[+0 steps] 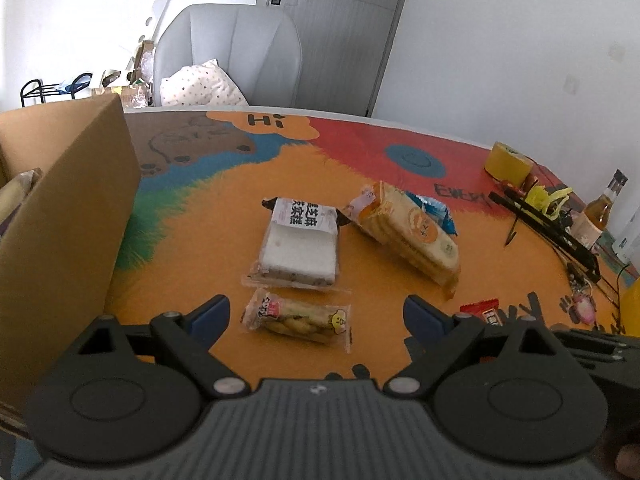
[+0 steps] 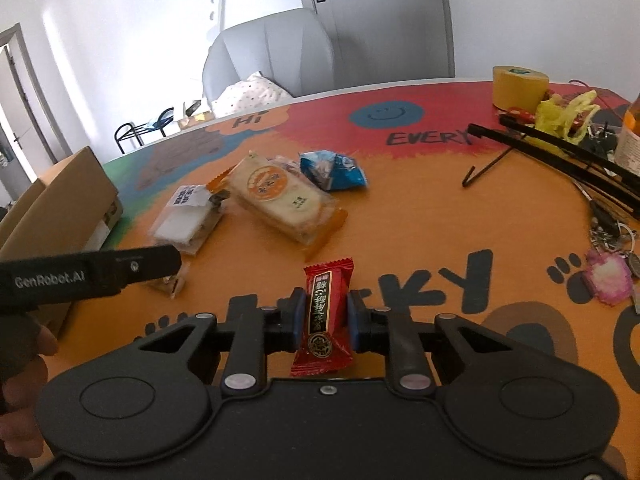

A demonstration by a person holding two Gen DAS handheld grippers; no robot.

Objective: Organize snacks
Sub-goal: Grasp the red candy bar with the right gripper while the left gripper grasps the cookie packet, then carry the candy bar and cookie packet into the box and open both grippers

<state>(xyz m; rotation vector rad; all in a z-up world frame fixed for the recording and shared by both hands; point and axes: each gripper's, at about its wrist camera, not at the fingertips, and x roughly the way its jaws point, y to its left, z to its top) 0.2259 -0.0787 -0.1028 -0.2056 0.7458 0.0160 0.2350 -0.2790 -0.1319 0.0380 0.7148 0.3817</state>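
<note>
My left gripper (image 1: 316,314) is open, its blue pads on either side of a small clear packet of twisted biscuits (image 1: 298,317) lying on the table. Just beyond lie a white rice-cake packet (image 1: 299,248) and a long cracker pack (image 1: 408,230), with a blue packet (image 1: 434,210) behind it. My right gripper (image 2: 323,316) is shut on a red candy packet (image 2: 325,314) low over the table, its pads pressing both sides. The same red candy packet (image 1: 486,312) shows at the right of the left wrist view. A cardboard box (image 1: 60,208) stands at the left.
The colourful tablecloth (image 2: 420,216) covers the table. At the right sit a yellow tape roll (image 2: 518,86), a black folding stand (image 2: 560,156), yellow plastic (image 2: 564,114), a bottle (image 1: 600,212) and a pink keychain (image 2: 606,280). A grey chair (image 1: 232,52) stands behind the table.
</note>
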